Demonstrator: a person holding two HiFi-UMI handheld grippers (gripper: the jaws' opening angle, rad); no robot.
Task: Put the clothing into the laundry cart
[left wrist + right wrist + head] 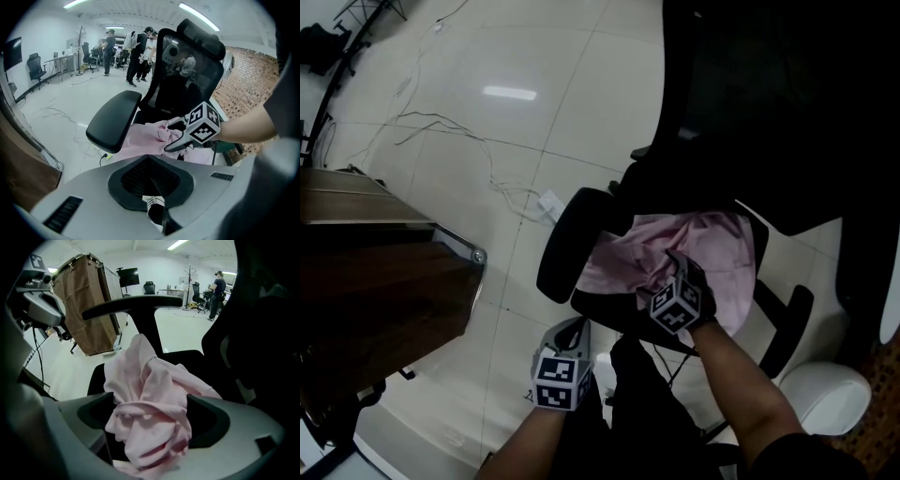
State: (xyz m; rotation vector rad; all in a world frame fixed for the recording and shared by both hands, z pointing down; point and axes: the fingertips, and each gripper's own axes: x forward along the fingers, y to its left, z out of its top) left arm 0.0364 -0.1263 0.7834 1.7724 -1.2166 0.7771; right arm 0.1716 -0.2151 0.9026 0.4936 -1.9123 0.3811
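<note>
The right hand-held gripper (150,417) has its 2 jaws spread wide. The pink garment (154,380) bunches loosely between them and is not pinched. The rest of the garment lies just ahead of that gripper on the black chair seat (183,357). Past the chair's armrest (133,303), ahead and to the left, stands the brown laundry cart (91,305). The left hand-held gripper (574,333) hangs beside the seat, jaws together, holding nothing.
</note>
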